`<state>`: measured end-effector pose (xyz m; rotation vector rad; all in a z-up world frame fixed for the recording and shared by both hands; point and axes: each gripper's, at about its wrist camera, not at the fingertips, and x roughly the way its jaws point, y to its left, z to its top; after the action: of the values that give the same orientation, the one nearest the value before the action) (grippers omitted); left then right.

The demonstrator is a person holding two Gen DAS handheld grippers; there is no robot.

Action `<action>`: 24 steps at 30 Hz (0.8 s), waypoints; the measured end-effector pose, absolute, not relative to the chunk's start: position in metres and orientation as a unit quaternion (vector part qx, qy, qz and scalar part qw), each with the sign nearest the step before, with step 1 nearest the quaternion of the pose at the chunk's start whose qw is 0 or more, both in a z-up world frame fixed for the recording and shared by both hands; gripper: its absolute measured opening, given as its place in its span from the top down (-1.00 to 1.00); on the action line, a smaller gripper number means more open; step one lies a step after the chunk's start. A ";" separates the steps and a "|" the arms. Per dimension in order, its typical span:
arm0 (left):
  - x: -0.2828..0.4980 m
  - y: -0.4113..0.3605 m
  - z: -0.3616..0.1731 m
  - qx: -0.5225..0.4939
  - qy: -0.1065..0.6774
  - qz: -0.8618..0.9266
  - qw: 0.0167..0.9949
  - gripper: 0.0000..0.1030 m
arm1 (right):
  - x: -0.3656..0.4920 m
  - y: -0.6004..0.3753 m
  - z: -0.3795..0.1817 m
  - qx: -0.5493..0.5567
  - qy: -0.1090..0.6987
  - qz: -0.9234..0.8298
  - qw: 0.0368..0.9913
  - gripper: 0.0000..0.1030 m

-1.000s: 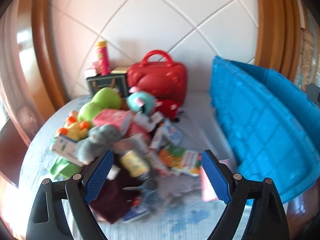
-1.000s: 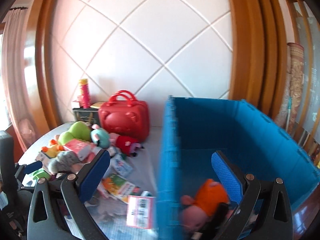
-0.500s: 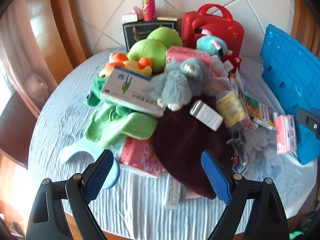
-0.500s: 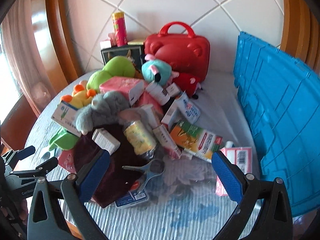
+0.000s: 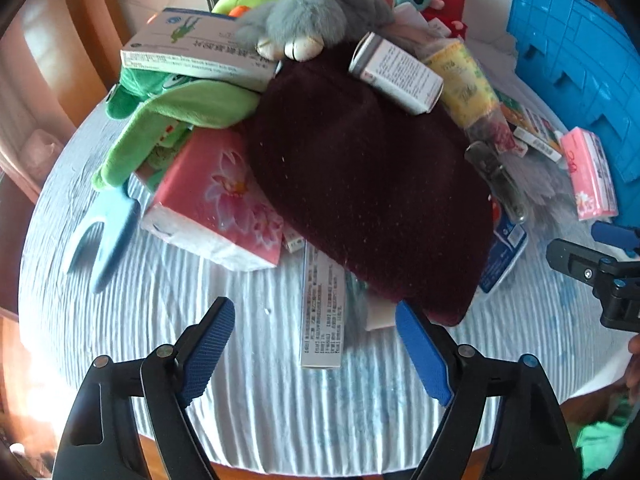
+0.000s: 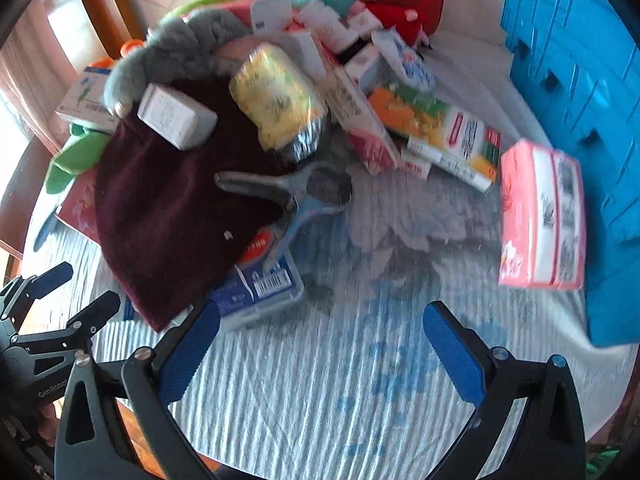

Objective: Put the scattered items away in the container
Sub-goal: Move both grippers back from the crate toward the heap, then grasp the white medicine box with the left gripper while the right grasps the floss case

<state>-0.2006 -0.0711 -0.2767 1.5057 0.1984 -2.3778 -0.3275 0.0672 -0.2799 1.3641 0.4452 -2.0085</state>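
Over the maroon cloth (image 5: 360,184), both hand-held grippers lower than before, left (image 5: 316,344) narrowing, right (image 6: 320,344) released, both empty.

ribbed cloth on the round table (image 5: 248,392): pale blue-white, striped, darker blue blotches
soft knitted hat (image 5: 360,184): dark maroon
large ribbed plastic crate (image 6: 572,80): bright blue
flat tissue pack (image 5: 224,200): pink, flower print
wrapped twin pack (image 6: 540,216): pink with white labels
furry plush toy (image 5: 320,8): grey
gripper pads (image 5: 208,348): blue on black arms

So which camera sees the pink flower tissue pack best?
The left wrist view: the pink flower tissue pack shows nearly whole, partly under the dark red hat. The right wrist view shows only a corner of it beside the hat.
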 end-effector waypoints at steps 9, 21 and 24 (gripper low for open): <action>-0.210 -0.075 -0.287 0.518 0.074 -0.839 0.151 -0.47 | -0.311 0.052 -0.304 0.538 0.175 -0.746 0.351 -0.09; -0.207 -0.077 -0.289 0.520 0.080 -0.840 0.129 -0.44 | -0.294 0.028 -0.301 0.537 0.193 -0.722 0.391 -0.29; -0.206 -0.077 -0.288 0.520 0.075 -0.841 0.131 -0.44 | -0.298 0.022 -0.308 0.537 0.200 -0.722 0.388 -0.35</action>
<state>-0.2063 -0.0770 -0.2881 1.5098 0.2184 -2.4407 -0.2977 0.0222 -0.3085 1.3657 0.5094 -1.8365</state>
